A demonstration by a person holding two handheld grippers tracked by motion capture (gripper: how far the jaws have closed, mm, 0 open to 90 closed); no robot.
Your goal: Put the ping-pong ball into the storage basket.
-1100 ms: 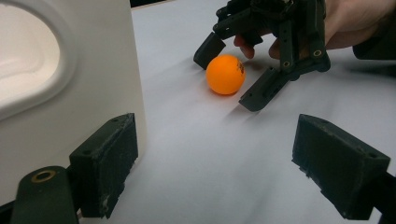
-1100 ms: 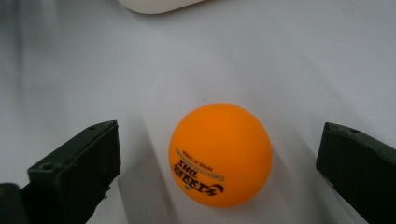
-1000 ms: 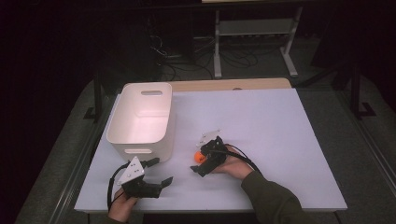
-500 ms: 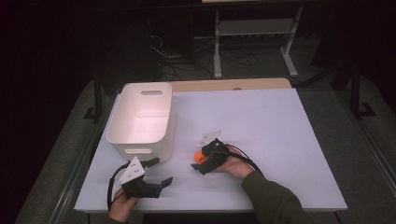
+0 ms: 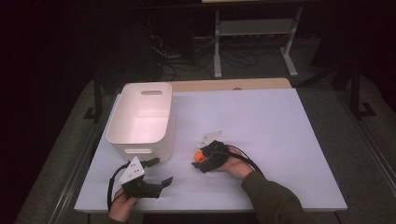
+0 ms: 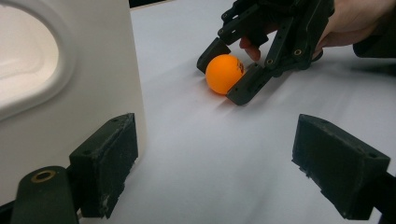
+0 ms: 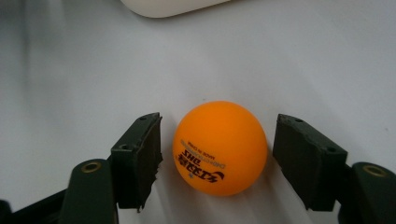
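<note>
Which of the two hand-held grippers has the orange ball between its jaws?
The right hand-held gripper: its jaws, which have just been closing, flank the orange ball. The left hand-held gripper stands open beside the white bin.

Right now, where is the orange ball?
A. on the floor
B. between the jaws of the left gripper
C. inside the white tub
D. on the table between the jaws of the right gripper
D: the orange ball sits on the white table between the two black jaws of the right gripper, which have just been closing around it, with thin gaps on both sides; the white tub stands off to the side.
</note>
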